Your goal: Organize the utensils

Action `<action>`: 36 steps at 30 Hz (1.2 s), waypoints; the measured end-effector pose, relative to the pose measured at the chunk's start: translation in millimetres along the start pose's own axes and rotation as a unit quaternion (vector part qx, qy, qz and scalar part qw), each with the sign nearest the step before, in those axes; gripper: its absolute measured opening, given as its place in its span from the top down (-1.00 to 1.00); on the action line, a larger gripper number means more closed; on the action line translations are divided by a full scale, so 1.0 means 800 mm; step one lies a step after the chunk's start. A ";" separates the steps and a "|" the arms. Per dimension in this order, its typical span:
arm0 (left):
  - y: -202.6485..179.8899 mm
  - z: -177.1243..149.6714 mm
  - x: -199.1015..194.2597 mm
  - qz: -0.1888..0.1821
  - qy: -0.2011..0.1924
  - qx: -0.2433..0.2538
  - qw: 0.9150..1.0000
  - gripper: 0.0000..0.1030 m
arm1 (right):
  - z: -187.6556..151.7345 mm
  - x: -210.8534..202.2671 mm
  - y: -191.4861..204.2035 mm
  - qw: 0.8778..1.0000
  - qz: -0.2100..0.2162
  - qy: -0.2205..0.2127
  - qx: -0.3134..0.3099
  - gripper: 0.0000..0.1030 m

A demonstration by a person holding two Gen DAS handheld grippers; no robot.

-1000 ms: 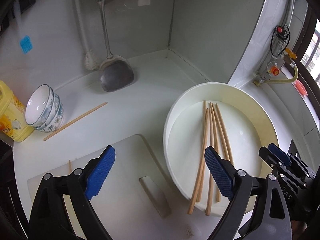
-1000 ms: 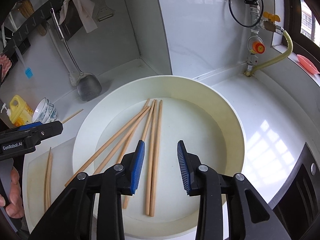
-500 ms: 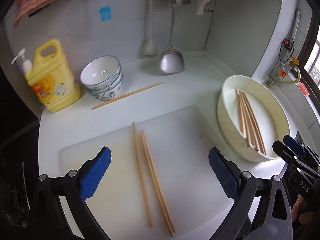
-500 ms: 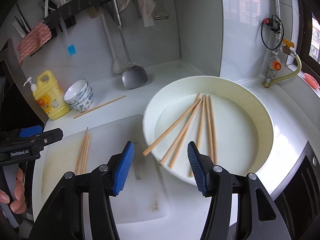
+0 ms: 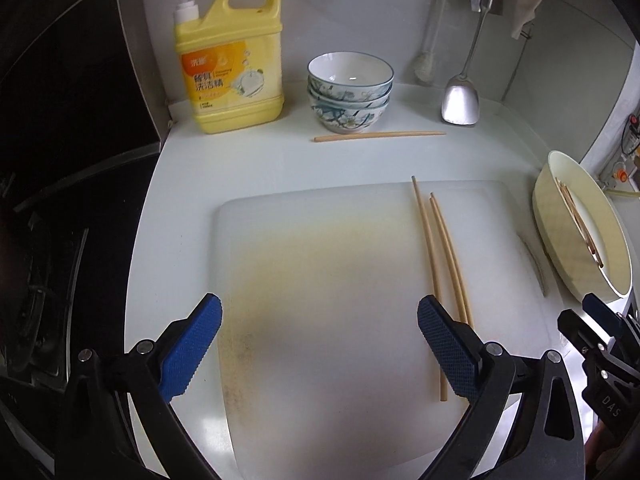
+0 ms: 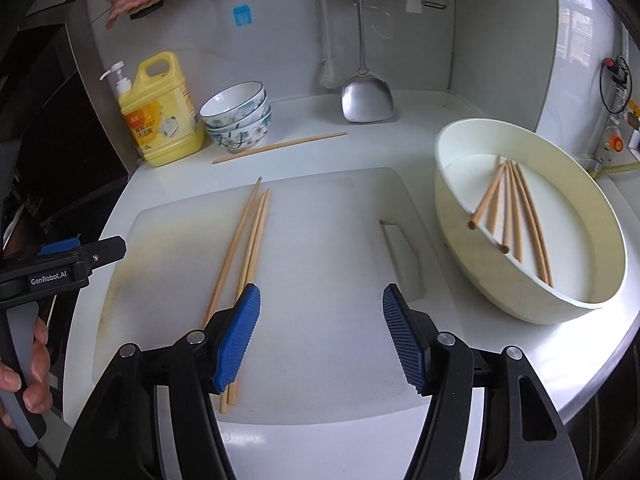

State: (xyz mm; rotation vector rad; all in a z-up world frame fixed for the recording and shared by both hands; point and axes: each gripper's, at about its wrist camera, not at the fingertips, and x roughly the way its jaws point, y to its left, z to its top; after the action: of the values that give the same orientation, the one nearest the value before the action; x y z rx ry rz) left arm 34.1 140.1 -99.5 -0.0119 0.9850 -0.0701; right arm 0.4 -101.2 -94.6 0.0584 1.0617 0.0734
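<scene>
Both tongs are empty: left tongs [image 5: 320, 344] spread wide, right tongs [image 6: 320, 332] opening. Line up over the sticks [image 6: 244, 248] on the board [image 6: 320, 240], pinch gently

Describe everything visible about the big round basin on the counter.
The basin is a wide, shallow, round vessel, cream-white with a smooth, slightly glossy surface that looks like plastic or enamel. It stands upright on the white counter, right of the cutting board, at or just over that board's edge. Inside lie several light wooden chopsticks, fanned out from a shared point on the floor, two ends leaning on the near wall. Neither gripper touches it.
</scene>
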 end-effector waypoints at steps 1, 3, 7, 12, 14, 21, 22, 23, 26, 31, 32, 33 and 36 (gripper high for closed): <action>0.001 -0.005 0.002 0.001 0.000 -0.007 1.000 -0.87 | -0.002 0.008 0.002 1.000 0.005 0.002 -0.004 -0.19; 0.002 -0.015 0.006 0.004 -0.004 -0.021 1.000 -0.87 | -0.006 0.022 0.005 1.000 0.017 0.001 -0.012 -0.19; -0.001 -0.028 0.013 0.021 -0.012 -0.040 0.999 -0.87 | -0.012 0.043 0.002 0.999 0.042 0.002 -0.011 -0.19; -0.002 -0.033 0.011 0.020 -0.033 -0.049 0.998 -0.87 | -0.014 0.053 0.006 0.999 0.049 -0.015 -0.008 -0.19; -0.001 -0.033 0.012 0.011 -0.039 -0.047 0.998 -0.87 | -0.016 0.056 0.007 0.999 0.050 -0.016 0.002 -0.19; 0.001 -0.028 0.026 -0.009 -0.047 -0.023 0.999 -0.87 | -0.024 0.064 0.020 0.999 0.032 -0.025 0.011 -0.19; 0.001 -0.028 0.027 -0.012 -0.046 -0.021 0.999 -0.87 | -0.025 0.065 0.022 0.999 0.028 -0.025 0.012 -0.19; 0.002 -0.028 0.028 -0.014 -0.046 -0.019 0.999 -0.87 | -0.026 0.066 0.024 0.999 0.023 -0.025 0.012 -0.19; 0.005 -0.026 0.033 -0.023 -0.042 -0.016 0.999 -0.87 | -0.028 0.068 0.029 1.000 0.010 -0.021 0.008 -0.19; 0.008 -0.025 0.039 -0.033 -0.038 -0.013 0.999 -0.87 | -0.033 0.072 0.032 1.000 -0.006 -0.018 0.009 -0.19; 0.008 -0.025 0.040 -0.035 -0.038 -0.011 0.999 -0.87 | -0.033 0.072 0.033 1.000 -0.011 -0.018 0.007 -0.19; 0.008 -0.026 0.040 -0.036 -0.037 -0.010 0.999 -0.87 | -0.034 0.072 0.034 1.000 -0.016 -0.018 0.005 -0.19; 0.007 -0.026 0.041 -0.041 -0.036 -0.006 0.998 -0.87 | -0.036 0.073 0.035 1.000 -0.023 -0.016 0.000 -0.19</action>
State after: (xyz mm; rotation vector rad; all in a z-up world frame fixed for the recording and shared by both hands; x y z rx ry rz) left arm 35.0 143.8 -138.5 -0.0661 0.9129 -0.1389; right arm 2.9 -68.0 -157.0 0.0348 1.0308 0.0304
